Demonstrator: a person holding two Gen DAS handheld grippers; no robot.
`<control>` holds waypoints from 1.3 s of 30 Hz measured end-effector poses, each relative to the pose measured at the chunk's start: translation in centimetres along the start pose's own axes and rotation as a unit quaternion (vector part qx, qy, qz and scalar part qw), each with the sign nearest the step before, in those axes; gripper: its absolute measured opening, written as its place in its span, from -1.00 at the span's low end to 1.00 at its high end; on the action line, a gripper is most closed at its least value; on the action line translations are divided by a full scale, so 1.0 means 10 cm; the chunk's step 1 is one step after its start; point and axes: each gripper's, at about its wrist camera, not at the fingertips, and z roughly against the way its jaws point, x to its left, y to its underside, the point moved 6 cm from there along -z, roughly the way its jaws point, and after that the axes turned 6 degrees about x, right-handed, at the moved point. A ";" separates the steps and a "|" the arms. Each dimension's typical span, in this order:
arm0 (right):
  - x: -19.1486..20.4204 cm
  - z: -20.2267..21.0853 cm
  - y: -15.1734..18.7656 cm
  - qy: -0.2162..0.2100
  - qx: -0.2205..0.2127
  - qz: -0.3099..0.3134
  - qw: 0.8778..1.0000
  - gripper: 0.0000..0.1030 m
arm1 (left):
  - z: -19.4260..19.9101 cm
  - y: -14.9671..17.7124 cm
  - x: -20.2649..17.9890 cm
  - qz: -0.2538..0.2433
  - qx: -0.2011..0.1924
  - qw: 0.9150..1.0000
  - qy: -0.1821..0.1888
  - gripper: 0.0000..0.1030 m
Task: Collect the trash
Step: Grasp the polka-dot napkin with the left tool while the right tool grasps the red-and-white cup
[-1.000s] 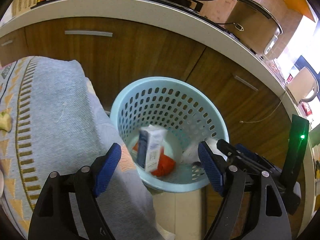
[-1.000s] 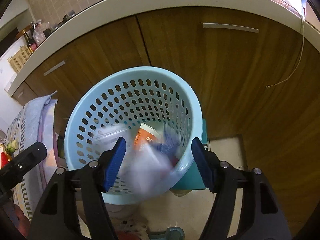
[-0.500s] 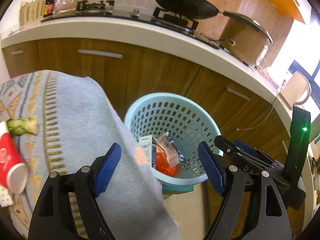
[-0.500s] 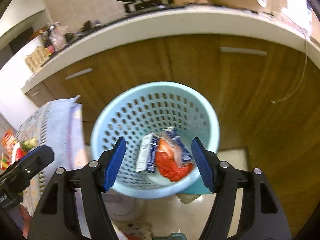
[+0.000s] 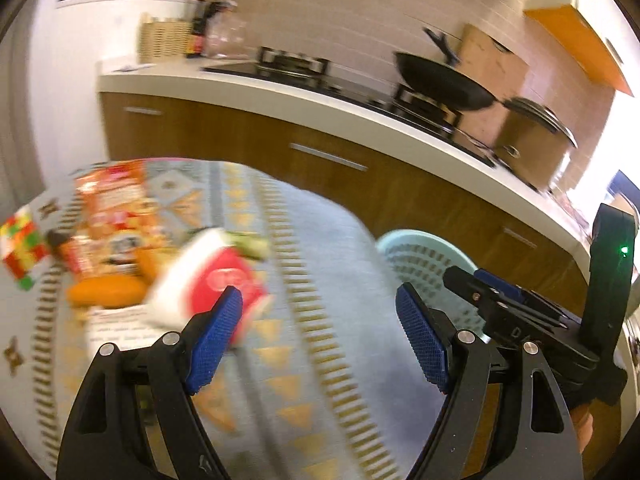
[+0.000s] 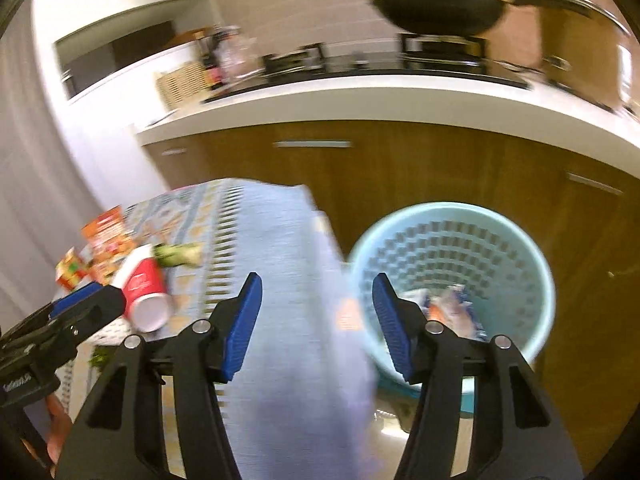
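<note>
A red and white paper cup (image 6: 144, 294) lies on its side on the patterned blue-grey cloth (image 6: 276, 264) over the table, its open mouth toward the cameras. Just behind it lies a green vegetable scrap (image 6: 178, 255), and farther left an orange snack packet (image 5: 116, 216), a small multicoloured carton (image 5: 22, 246) and an orange, bun-like lump (image 5: 106, 292), all blurred. Beside the table's hanging cloth edge, on the floor against brown cabinet doors (image 6: 400, 168), stands the light blue perforated basket (image 6: 532, 256); wrappers (image 6: 452, 308) lie at its bottom. On the white counter (image 6: 380, 96) above sits a black wok (image 6: 440, 8).

The left gripper (image 5: 318, 334) hangs over the cloth, tilted downward, its blue pads wide apart and empty, the cup just beyond its left pad. The right gripper (image 6: 316, 320) points down at the cloth edge between table and basket; its jaws are closing with nothing between them.
</note>
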 end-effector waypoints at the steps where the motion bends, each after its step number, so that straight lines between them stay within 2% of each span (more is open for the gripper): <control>1: 0.10 -0.02 0.00 -0.007 0.002 0.008 1.000 0.04 | 0.05 0.00 0.11 0.006 -0.003 1.000 -0.006 0.50; 7: 0.71 -0.18 0.06 -0.057 0.022 0.053 0.997 0.04 | 0.29 0.03 0.83 0.055 -0.007 0.998 -0.038 0.46; 11: 1.09 -0.39 0.09 -0.090 0.047 0.081 0.992 0.21 | 0.37 0.08 1.24 0.087 0.001 0.995 -0.049 0.41; 14: 1.32 -0.56 0.07 -0.105 0.060 0.100 0.988 0.25 | 0.36 0.13 1.43 0.099 0.010 0.994 -0.047 0.41; 20: 1.50 -0.90 -0.03 -0.120 0.084 0.106 0.984 0.30 | 0.23 0.25 1.54 0.098 0.036 0.994 -0.036 0.41; 22: 1.45 -1.01 -0.06 -0.123 0.095 0.098 0.983 0.31 | 0.19 0.29 1.55 0.099 0.041 0.994 -0.026 0.33; 25: 1.41 -1.17 -0.07 -0.151 0.117 0.080 0.978 0.39 | 0.15 0.31 1.57 0.102 0.047 0.994 -0.017 0.32; 29: 1.46 -1.25 0.00 -0.195 0.144 0.064 0.968 0.40 | 0.10 0.33 1.59 0.108 0.052 0.993 -0.003 0.31; 33: 1.62 -1.25 0.10 -0.198 0.150 0.088 0.965 0.40 | 0.05 0.36 1.56 0.105 0.060 0.993 0.003 0.31; 36: 1.72 -1.20 0.19 -0.189 0.144 0.111 0.965 0.36 | 0.02 0.38 1.54 0.102 0.064 0.993 0.006 0.27; 39: 1.74 -1.14 0.23 -0.192 0.138 0.116 0.965 0.18 | -0.01 0.38 1.52 0.103 0.066 0.992 0.010 0.25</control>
